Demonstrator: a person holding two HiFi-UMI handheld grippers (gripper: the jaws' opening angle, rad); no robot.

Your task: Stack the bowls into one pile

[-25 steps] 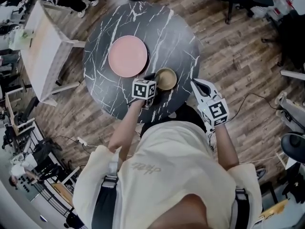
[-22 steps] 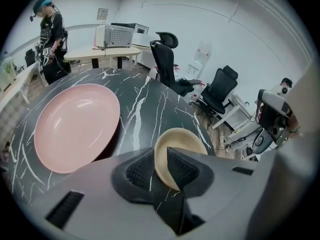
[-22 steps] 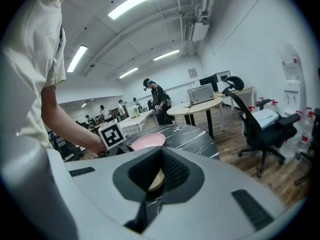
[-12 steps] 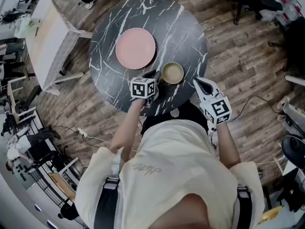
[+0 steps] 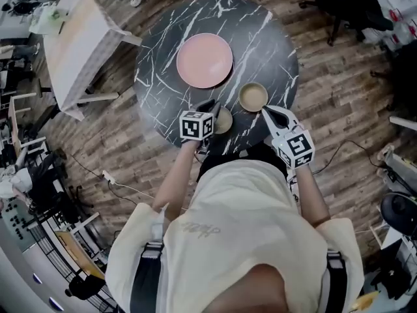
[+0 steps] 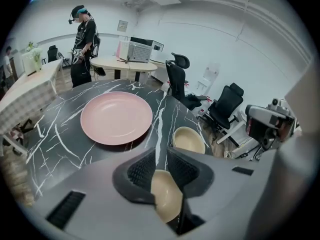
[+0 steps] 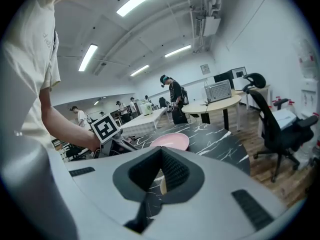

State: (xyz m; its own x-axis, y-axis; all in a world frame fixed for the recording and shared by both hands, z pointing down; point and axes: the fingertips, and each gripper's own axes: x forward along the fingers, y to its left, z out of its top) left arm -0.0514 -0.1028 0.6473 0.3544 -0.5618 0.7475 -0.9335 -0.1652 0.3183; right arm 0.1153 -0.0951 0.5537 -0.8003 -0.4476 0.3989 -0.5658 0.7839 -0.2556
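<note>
The round black marble table (image 5: 260, 38) fills the upper middle of the head view, with wood floor (image 5: 339, 103) all round it. The biggest thing on it is the pink plate (image 5: 204, 60), lying flat and empty just up and left of the table's centre.

Down and right of the plate is the standing bowl (image 5: 253, 97), beige and upright, alone on the marble. The held bowl (image 6: 165, 196) is just to its lower left, tilted, with its rim caught in the left gripper (image 6: 161, 156). Those jaws are part-way apart and have just been opening a little. The rim runs between the pads, and both look to be pressing on it. The right gripper (image 7: 161, 156) sits at the standing bowl's lower right with its tips together and nothing in them.

From how things lie, I'd say the step in hand is to carry the held bowl rightward and nest it in the standing one. It would go best if the bowl were levelled first, brought over the middle and lowered until it seats, and only then let go. A pinch on the rim of a tilted bowl could slip.

The right gripper's tip is very near the standing bowl, so it might steady it or might nudge it. The plate lies off the path. Further out are a pale table (image 5: 71, 44) at upper left, office chairs (image 6: 220, 106) and a person standing (image 6: 82, 39), none of them in the way.
</note>
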